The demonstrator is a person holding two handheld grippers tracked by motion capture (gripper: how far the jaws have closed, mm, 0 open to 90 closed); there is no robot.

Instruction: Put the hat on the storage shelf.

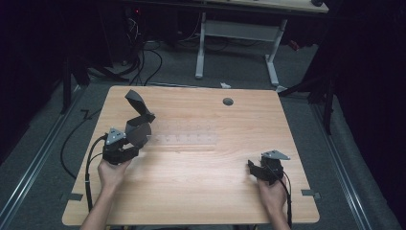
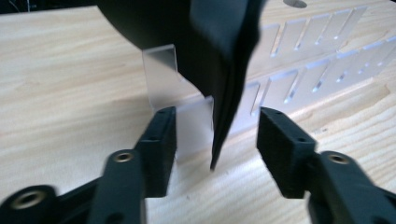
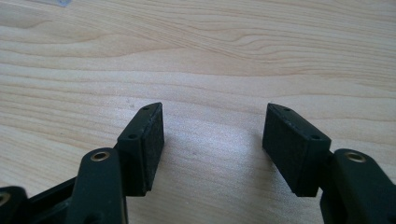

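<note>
My left tongs (image 2: 215,140) stand wide, and between the jaws hangs the lower edge of a black folded thing (image 2: 224,70), touching neither pad as far as I can tell. In the high view the left tongs (image 1: 125,143) sit at about 9 o'clock on the worktop (image 1: 201,191), with the black thing (image 1: 138,117) rising from them toward 12 o'clock. Just beyond lies a clear slotted rack (image 2: 308,70); its near end, a frosted tab (image 2: 161,77), sits right behind the black thing. From above, the rack (image 1: 184,139) runs flat from the tongs toward 3 o'clock across the worktop's middle.

My right tongs (image 3: 212,140) also stand wide, holding nothing, over bare wood (image 3: 210,60). They (image 1: 261,168) sit at about 4 o'clock, well apart from the rack.

A dark round hole (image 1: 228,101) lies toward 12 o'clock.
</note>
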